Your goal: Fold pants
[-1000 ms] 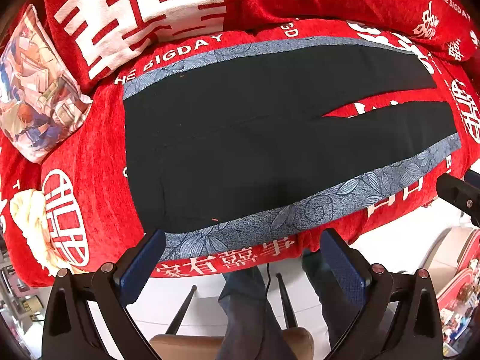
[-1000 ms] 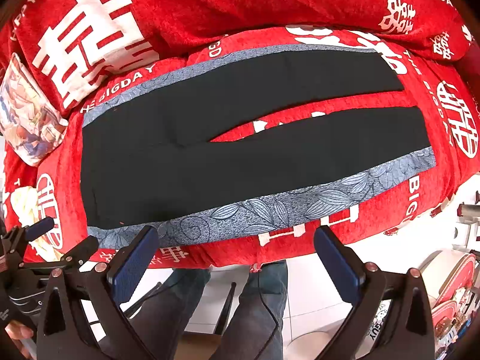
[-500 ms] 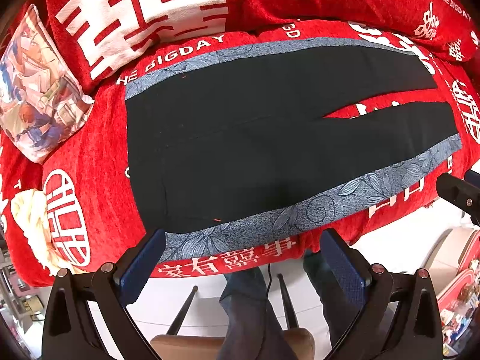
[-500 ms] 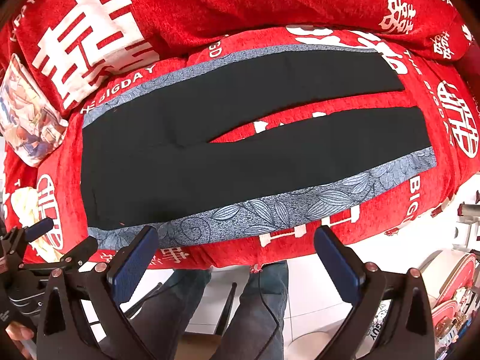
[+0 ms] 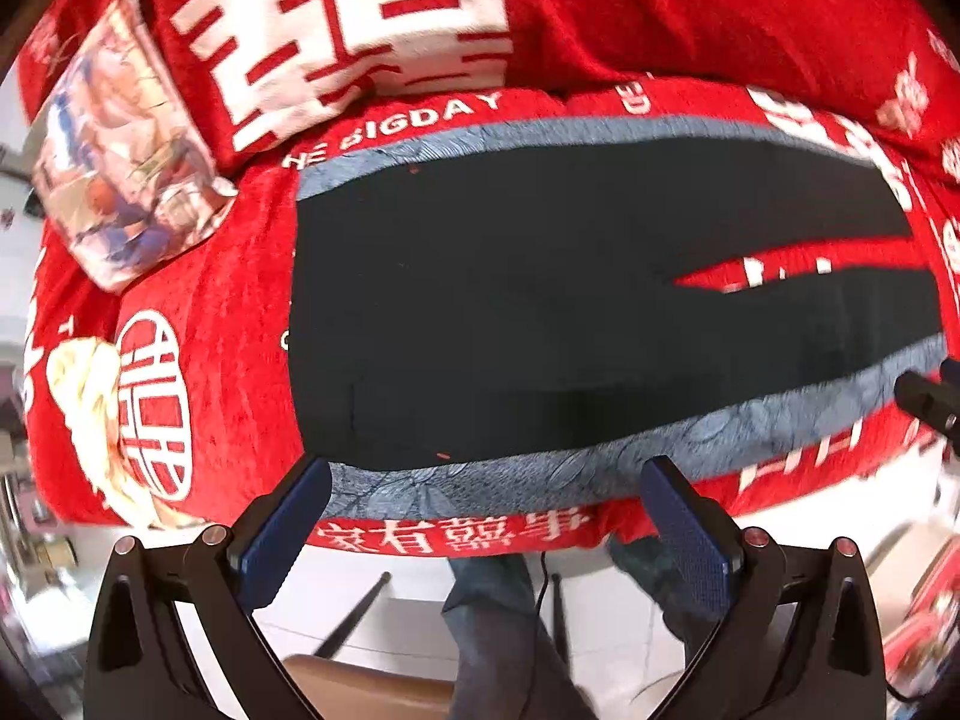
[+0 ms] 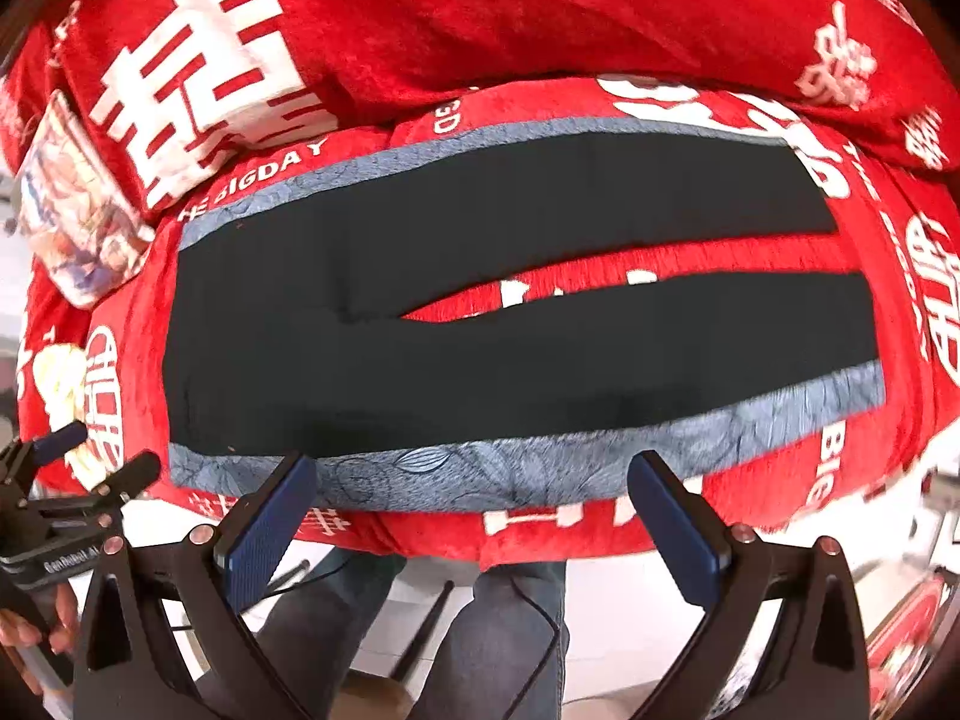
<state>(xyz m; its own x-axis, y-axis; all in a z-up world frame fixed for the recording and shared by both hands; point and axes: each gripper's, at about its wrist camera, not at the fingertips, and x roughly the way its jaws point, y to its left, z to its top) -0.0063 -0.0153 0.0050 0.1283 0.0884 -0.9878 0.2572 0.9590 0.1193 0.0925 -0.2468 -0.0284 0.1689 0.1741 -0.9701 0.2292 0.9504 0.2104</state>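
Note:
Black pants point(image 5: 510, 312) point(image 6: 480, 360) with grey-blue patterned side stripes lie flat on a red sofa seat, waistband to the left, both legs stretching right with a narrow gap between them. My left gripper point(image 5: 485, 483) hangs open just over the near striped edge close to the waist end, nothing between its blue pads. Farther right along the same near stripe, my right gripper point(image 6: 473, 480) is open too and holds nothing. The left gripper point(image 6: 78, 468) shows at the right wrist view's left edge, a hand on its handle.
The red sofa cover point(image 5: 198, 312) point(image 6: 780, 504) carries white lettering and round emblems. A printed cushion point(image 5: 120, 138) leans at the back left. Red back cushions point(image 6: 540, 18) rise behind the pants. The person's legs point(image 6: 498, 630) and pale floor lie below the seat front.
Both grippers have moved closer to the sofa, so the pants look larger and the pads now reach the near striped edge. The pants have not moved.

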